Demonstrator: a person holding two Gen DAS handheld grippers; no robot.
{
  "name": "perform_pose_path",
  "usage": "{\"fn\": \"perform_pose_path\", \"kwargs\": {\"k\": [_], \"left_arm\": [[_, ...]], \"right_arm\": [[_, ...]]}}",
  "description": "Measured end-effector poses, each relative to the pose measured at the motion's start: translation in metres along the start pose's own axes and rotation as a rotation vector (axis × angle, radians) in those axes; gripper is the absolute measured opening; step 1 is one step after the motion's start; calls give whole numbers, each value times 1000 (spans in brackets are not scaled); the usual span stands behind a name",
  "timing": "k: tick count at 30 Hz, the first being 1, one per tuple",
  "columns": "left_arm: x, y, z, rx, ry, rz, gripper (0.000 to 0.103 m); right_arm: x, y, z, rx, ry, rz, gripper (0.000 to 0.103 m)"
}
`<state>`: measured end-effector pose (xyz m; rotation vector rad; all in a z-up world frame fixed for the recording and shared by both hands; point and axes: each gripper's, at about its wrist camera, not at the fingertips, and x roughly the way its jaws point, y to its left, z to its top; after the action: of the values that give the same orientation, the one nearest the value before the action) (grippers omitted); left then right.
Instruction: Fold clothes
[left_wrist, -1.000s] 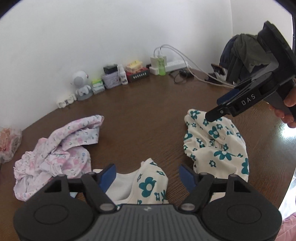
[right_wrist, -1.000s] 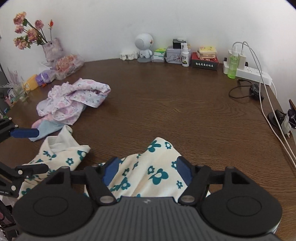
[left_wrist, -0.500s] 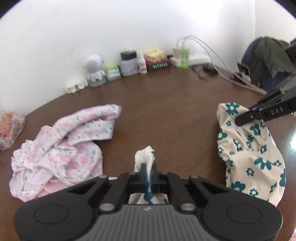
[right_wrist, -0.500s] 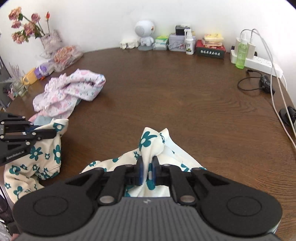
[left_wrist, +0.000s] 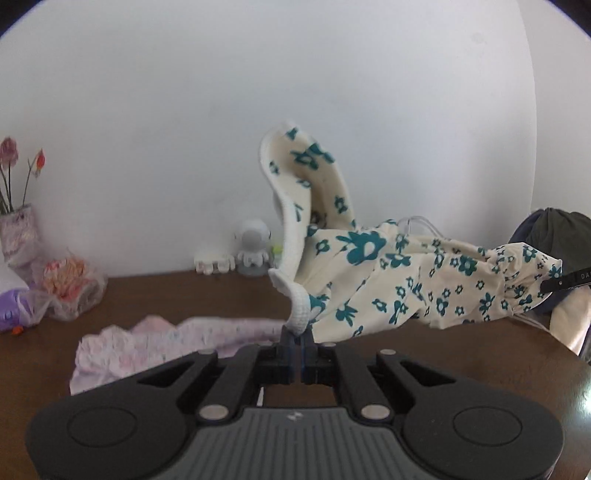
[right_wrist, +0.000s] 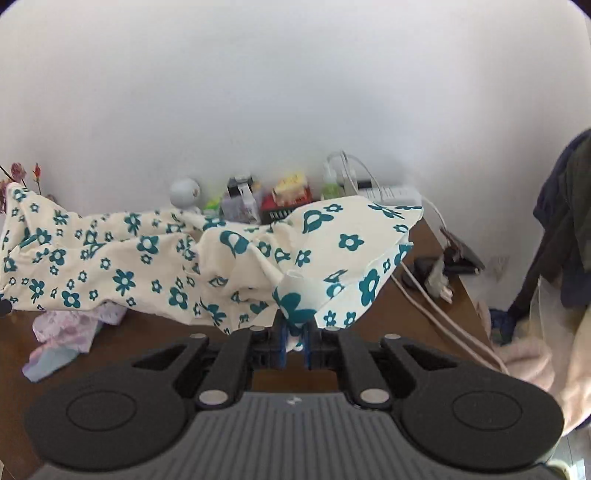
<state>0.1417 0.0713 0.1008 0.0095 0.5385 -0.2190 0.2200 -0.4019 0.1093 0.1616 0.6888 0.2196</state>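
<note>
Lifted off the brown table (left_wrist: 461, 354) since earlier, cream teal-flower garment (left_wrist: 406, 280) hangs stretched mid-frame between left gripper (left_wrist: 297, 338) and right gripper (right_wrist: 294, 338), both clamped on its edges, above pink floral garment (left_wrist: 155, 349).

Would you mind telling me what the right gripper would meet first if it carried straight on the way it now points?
Most likely the floral garment it already grips: the right gripper is shut on a bunch of it, and cloth billows directly ahead. Beyond that lie the red box and the wall, though depth is unclear.
</note>
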Motion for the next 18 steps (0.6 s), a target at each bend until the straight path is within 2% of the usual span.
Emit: {"fn": "perform_pose_path", "kwargs": {"k": [2,4,5,6,8,9,10,11,12,13,16,18], "left_arm": [[15,4,-35,-52,115,-7,2],[22,10,-62,-96,195,7,3],[21,14,-68,-118,216,23,3],[18,19,-74,-138,232,42,8],[4,25,-73,-141,205,23,16],[-4,26,-68,-127,184,6,25],[-8,18,-64,-86,167,-26,37],[-12,9,-59,-38,151,-62,43],[-17,-1,-55,9,135,-98,52],[-21,-10,-50,57,119,-134,54],[-7,-48,-44,195,142,-230,54],[6,-69,-45,277,168,-259,54]], "right_arm": [[12,-21,-32,49,83,-33,7],[20,-37,-56,95,145,-64,8],[18,-43,-65,117,157,-74,11],[15,-48,-73,141,164,-81,14],[-1,-53,-79,157,126,-73,24],[-11,-50,-78,126,94,-73,29],[-20,-43,-76,81,64,-76,39],[-27,-34,-74,24,37,-71,46],[-31,-22,-71,-41,22,-54,48],[-33,-10,-68,-109,10,-40,51],[-23,36,-65,-349,27,-20,66],[-13,57,-68,-475,59,-20,67]]}}
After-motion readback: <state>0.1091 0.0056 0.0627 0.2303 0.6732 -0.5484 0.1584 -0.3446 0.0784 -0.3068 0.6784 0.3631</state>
